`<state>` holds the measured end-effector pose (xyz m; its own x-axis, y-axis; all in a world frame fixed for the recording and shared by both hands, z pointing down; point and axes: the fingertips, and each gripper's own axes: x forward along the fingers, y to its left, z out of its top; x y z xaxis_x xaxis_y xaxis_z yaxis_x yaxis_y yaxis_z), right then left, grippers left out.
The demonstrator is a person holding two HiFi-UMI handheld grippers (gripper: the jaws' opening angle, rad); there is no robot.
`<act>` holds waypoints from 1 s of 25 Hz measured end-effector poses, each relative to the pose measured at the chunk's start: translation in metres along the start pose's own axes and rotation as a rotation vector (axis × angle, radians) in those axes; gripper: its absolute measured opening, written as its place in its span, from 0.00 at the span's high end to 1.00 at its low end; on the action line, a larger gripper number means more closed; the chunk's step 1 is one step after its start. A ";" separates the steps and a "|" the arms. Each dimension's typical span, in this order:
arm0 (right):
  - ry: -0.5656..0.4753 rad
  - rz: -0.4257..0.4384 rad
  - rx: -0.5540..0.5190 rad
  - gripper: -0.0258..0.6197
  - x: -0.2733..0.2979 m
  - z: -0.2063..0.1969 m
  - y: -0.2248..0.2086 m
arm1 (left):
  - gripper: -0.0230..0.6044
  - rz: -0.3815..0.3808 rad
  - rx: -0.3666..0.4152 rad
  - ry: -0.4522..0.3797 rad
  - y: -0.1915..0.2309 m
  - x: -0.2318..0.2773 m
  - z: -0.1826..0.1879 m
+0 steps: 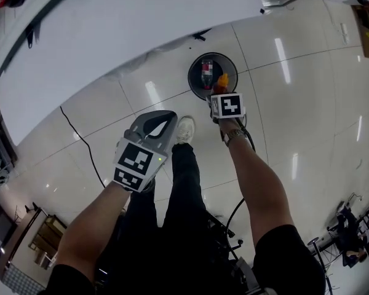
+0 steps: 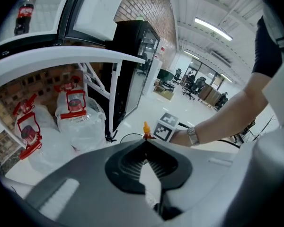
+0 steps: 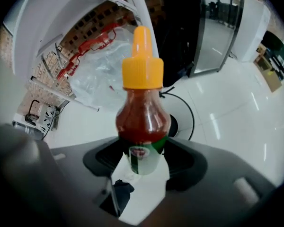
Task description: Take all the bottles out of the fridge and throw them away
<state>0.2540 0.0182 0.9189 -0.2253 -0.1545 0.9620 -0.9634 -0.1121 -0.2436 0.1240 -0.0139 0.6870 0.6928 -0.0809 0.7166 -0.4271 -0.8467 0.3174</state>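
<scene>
My right gripper (image 1: 221,91) is shut on a red sauce bottle (image 3: 142,122) with an orange-yellow cap, gripped at its labelled lower body. In the head view the sauce bottle (image 1: 222,80) hangs over the near rim of a round black bin (image 1: 194,72) on the floor. A cola bottle (image 1: 206,74) with a red label lies inside the bin. My left gripper (image 1: 170,117) hangs lower left of the bin, above the floor, its jaws shut tip to tip on nothing. From the left gripper (image 2: 145,142) view the sauce bottle's cap (image 2: 145,127) and the right gripper's marker cube (image 2: 166,126) show just beyond the tips.
A big white table top (image 1: 111,35) fills the upper left. Under it lie clear plastic bags with red handles (image 2: 75,112). A black glass-door fridge (image 2: 137,56) stands behind. Another cola bottle (image 2: 23,15) rests on the white top. A black cable (image 1: 80,137) runs across the floor; my shoe (image 1: 184,129) is near the bin.
</scene>
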 end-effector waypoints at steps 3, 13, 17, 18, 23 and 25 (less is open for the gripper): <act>0.023 -0.009 0.007 0.54 0.019 -0.003 -0.007 | 0.96 0.010 -0.030 0.017 0.006 0.004 -0.015; -0.015 -0.061 0.045 0.53 0.040 0.010 -0.028 | 0.96 0.016 -0.072 0.012 0.017 0.015 -0.025; 0.007 -0.018 0.061 0.53 0.035 0.002 -0.018 | 0.96 0.015 -0.080 0.006 0.015 0.012 -0.024; 0.009 -0.043 0.048 0.53 0.032 0.000 -0.021 | 0.96 0.014 -0.080 0.006 0.015 0.011 -0.024; -0.016 -0.035 0.032 0.54 0.016 -0.001 -0.012 | 0.96 0.012 -0.069 -0.008 0.007 0.004 -0.016; -0.020 -0.058 0.018 0.54 0.004 -0.003 -0.013 | 0.96 0.015 -0.064 -0.017 0.003 -0.002 -0.009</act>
<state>0.2655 0.0219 0.9261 -0.1662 -0.1666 0.9719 -0.9720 -0.1385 -0.1900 0.1161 -0.0114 0.6927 0.6958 -0.1024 0.7109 -0.4730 -0.8102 0.3461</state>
